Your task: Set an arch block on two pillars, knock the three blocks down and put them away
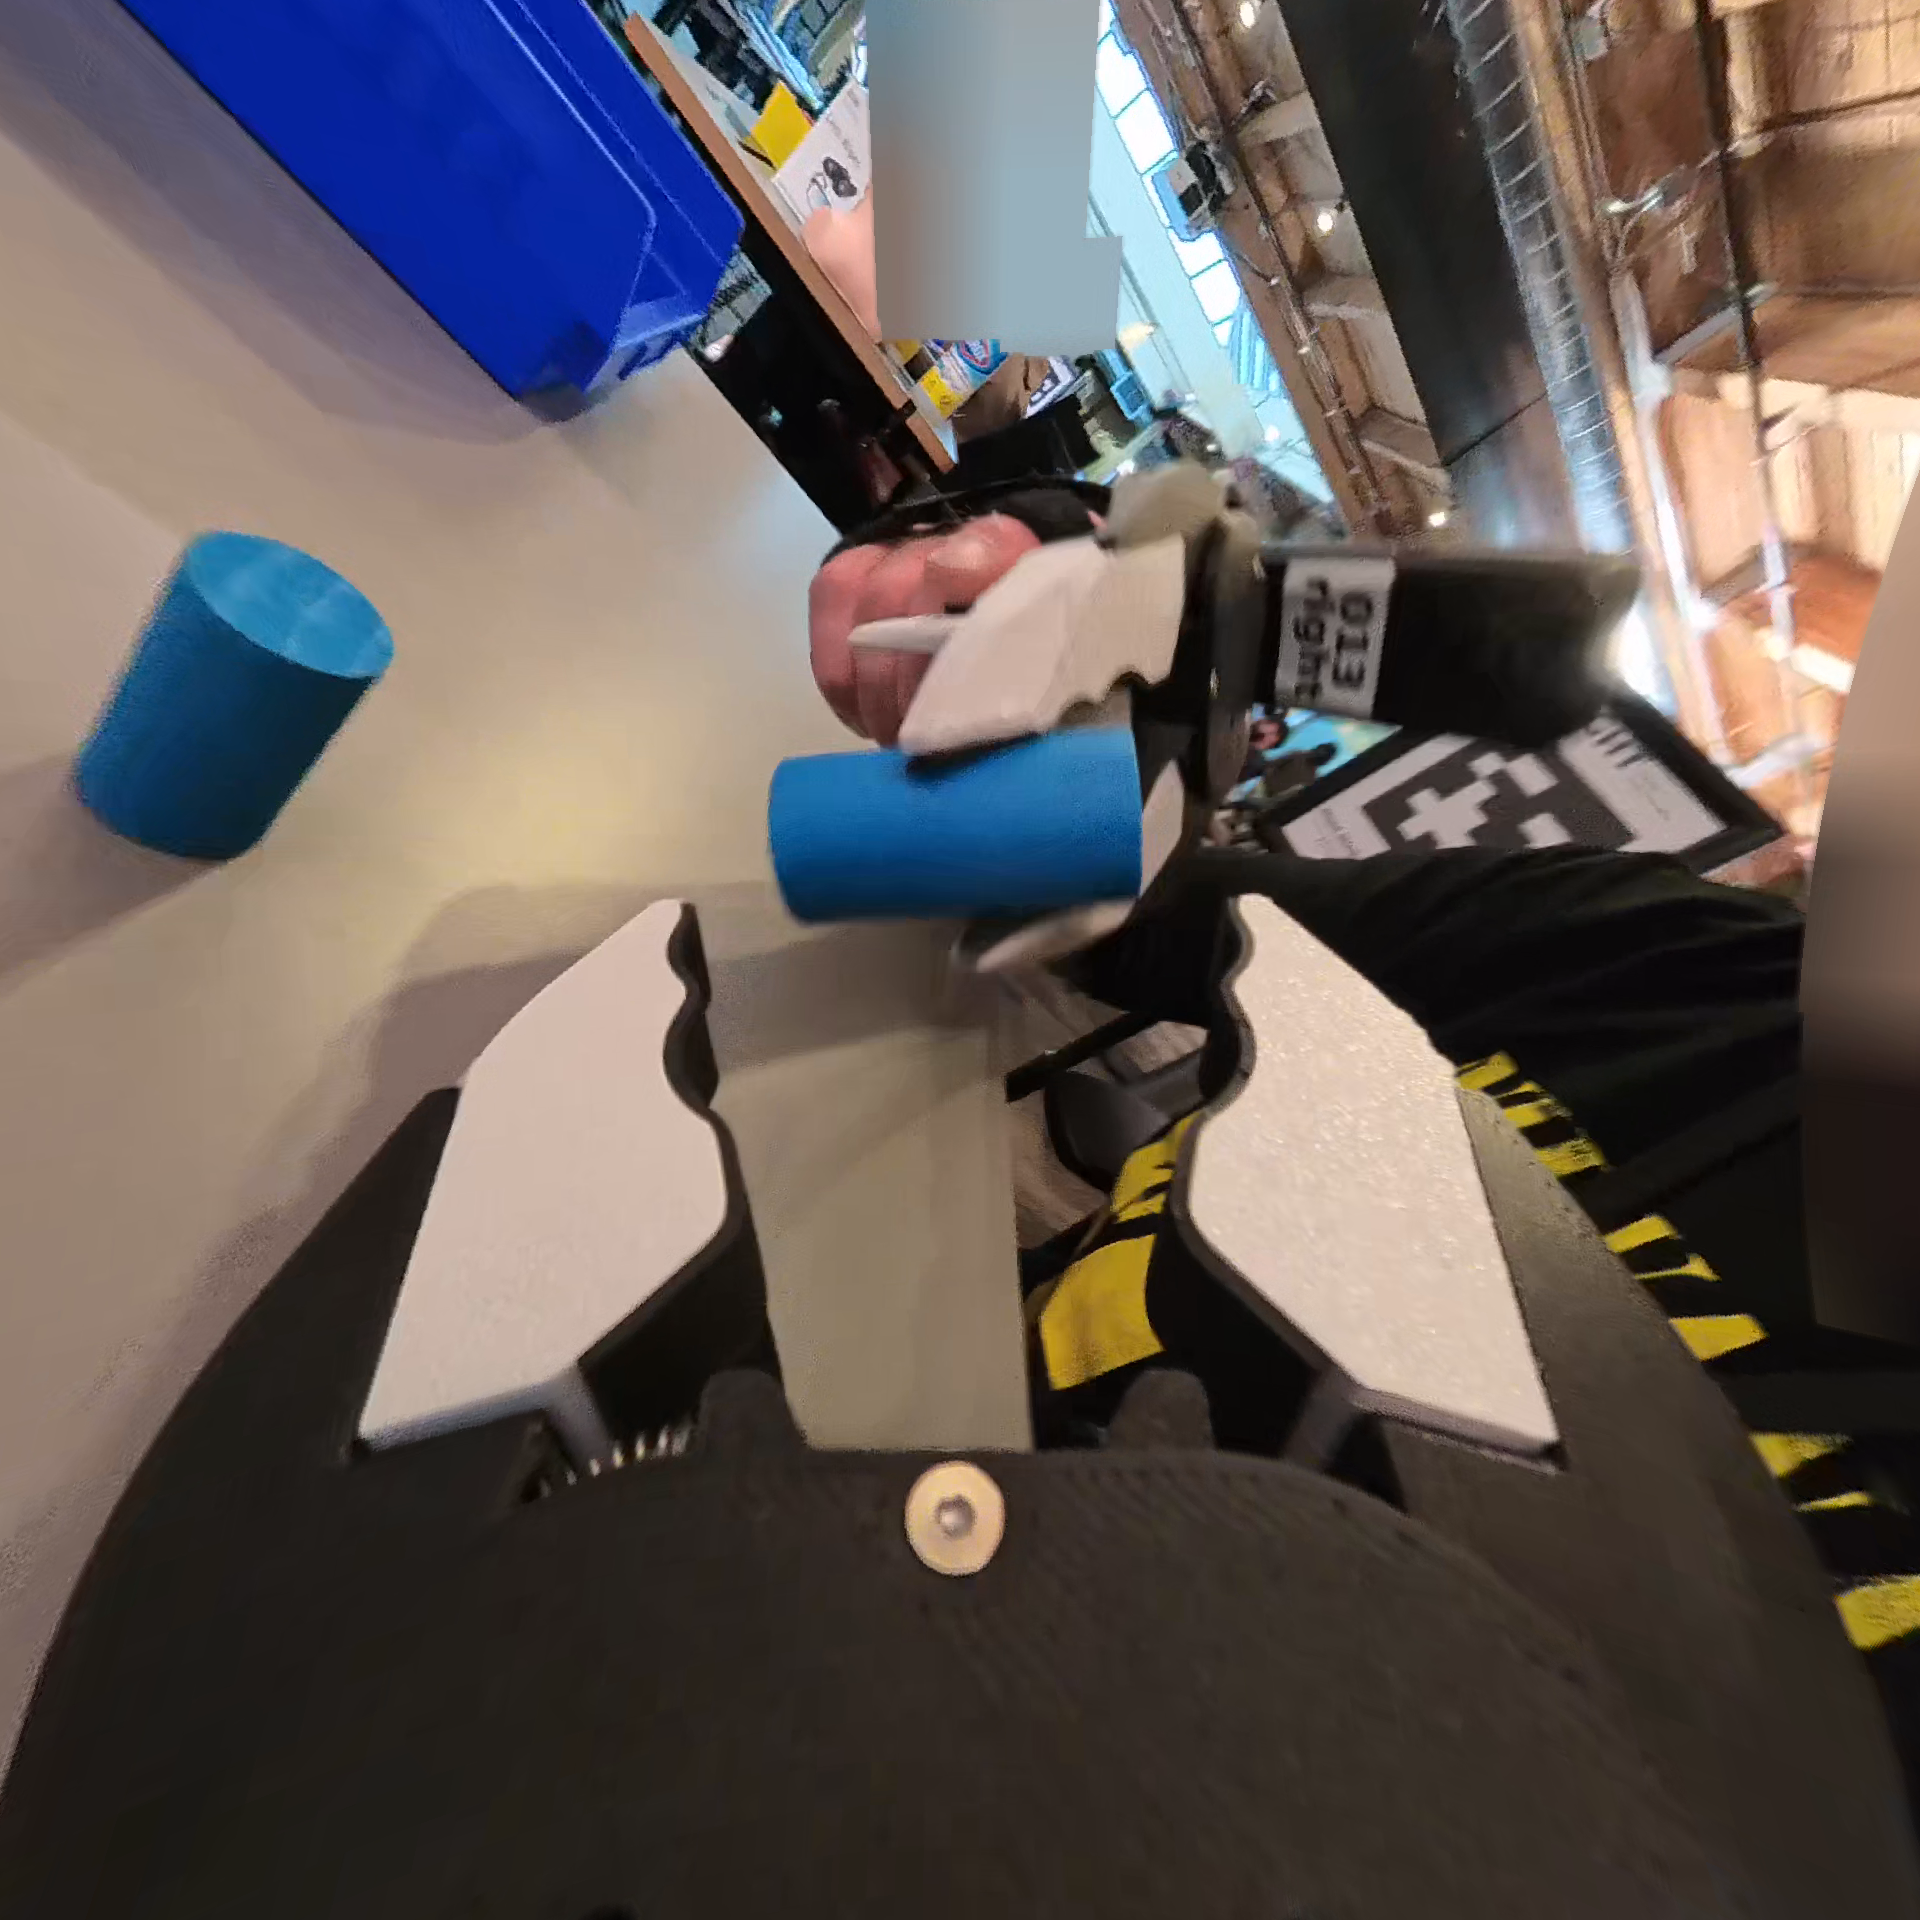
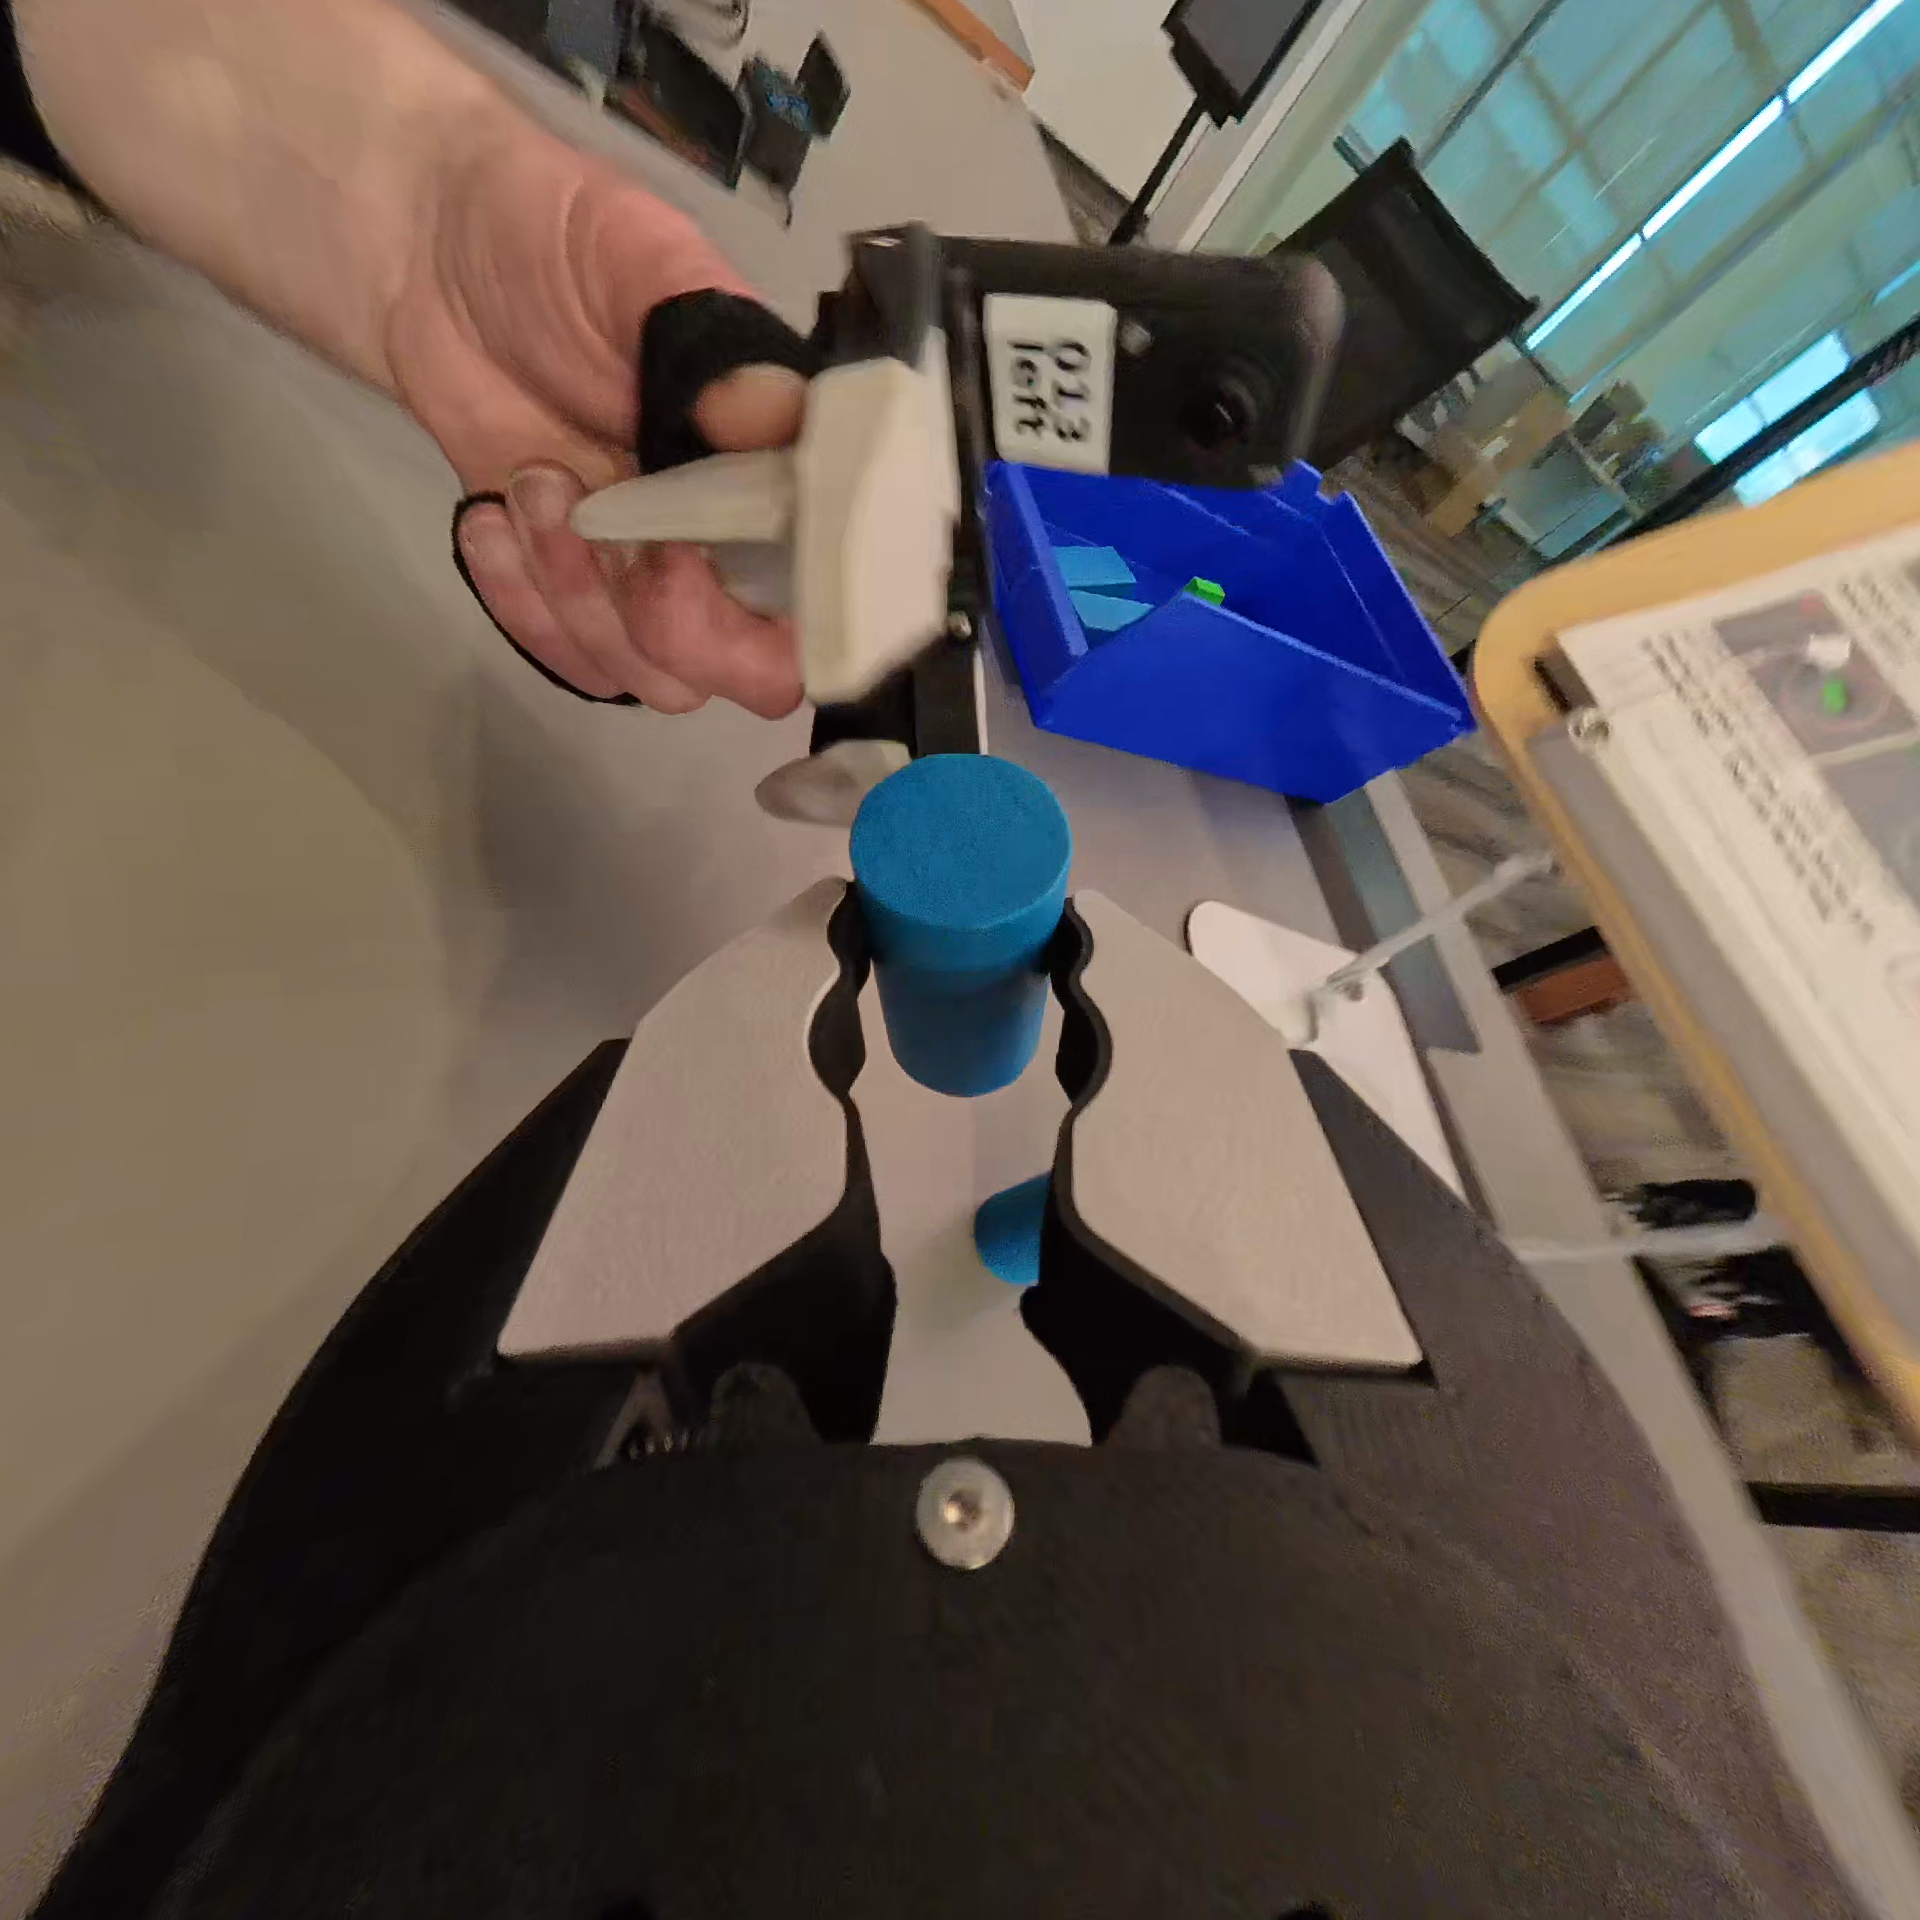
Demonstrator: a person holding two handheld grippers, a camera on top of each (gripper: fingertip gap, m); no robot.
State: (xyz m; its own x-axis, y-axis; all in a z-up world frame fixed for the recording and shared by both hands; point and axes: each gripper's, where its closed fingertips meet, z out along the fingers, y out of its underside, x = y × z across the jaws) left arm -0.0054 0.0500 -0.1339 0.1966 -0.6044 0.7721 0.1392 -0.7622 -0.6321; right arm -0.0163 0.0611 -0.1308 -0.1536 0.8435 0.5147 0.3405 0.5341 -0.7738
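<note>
Blue cylinder [image 2: 961, 925] clamped between right tool [image 2: 958, 935] tips.

A pale grey table [image 2: 260, 831] fills the near ground, its surface lit softly with a warm patch of glare. Beyond its far edge stands a wall of large glazed windows [image 2: 1683, 177] with dark chairs [image 2: 1392, 281] before them. In the left wrist view, a ceiling [image 1: 1662, 260] of wooden panels carries a ribbed metal duct [image 1: 1548, 343] and small spotlights [image 1: 1325, 220].
</note>
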